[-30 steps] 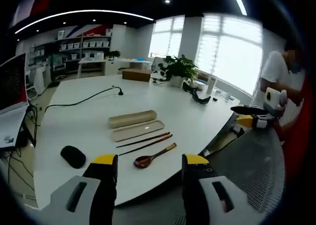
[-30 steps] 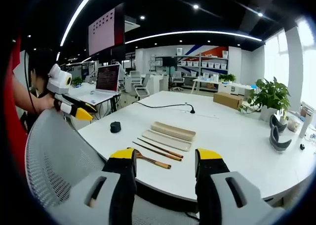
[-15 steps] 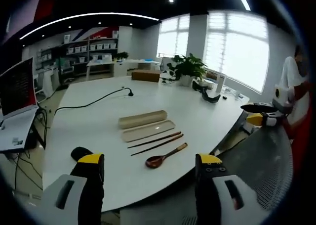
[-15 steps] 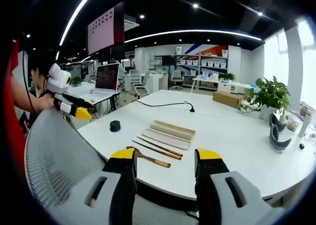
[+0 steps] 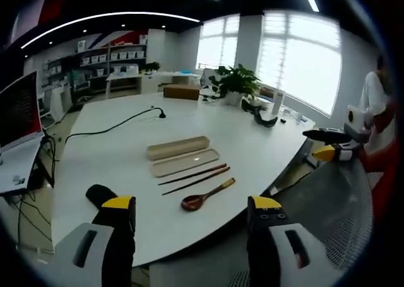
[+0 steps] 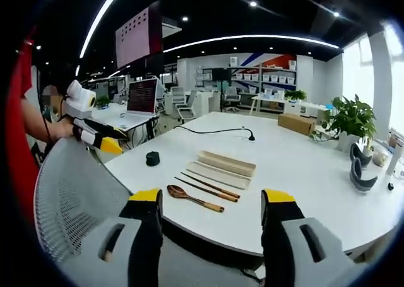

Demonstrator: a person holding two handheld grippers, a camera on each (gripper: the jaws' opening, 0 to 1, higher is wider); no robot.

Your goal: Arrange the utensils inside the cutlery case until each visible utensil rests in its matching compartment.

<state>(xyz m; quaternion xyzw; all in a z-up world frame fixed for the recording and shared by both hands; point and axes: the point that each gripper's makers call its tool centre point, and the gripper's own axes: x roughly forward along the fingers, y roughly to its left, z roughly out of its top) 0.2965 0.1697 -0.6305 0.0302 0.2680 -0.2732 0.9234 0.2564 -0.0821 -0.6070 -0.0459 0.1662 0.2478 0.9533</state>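
On the white table lie a beige cutlery case base (image 5: pixel 185 163) (image 6: pixel 218 174) and its lid (image 5: pixel 177 147) (image 6: pixel 226 163), side by side. Beside the base rest two dark chopsticks (image 5: pixel 194 176) (image 6: pixel 210 186), and a wooden spoon (image 5: pixel 207 194) (image 6: pixel 194 198) lies closest to the table's edge. My left gripper (image 5: pixel 192 211) is open, held off the table before the spoon, with nothing between its jaws. My right gripper (image 6: pixel 211 203) is open too, also short of the table. Each gripper appears at the side of the other's view, the right gripper (image 5: pixel 333 144) and the left gripper (image 6: pixel 95 135).
A grey mesh chair back (image 6: pixel 72 199) (image 5: pixel 328 217) stands between me and the table. A black mouse (image 5: pixel 101 195) (image 6: pixel 152 158) lies near the edge, and a cable with a small microphone (image 5: pixel 154 113) (image 6: pixel 250 135) runs across. A cardboard box (image 5: pixel 180 91), plant (image 5: pixel 237 82) and headphones (image 6: pixel 361 173) sit farther off.
Both views have shifted a little with the hands. The utensils and the case lie where they were. Both grippers stay open.
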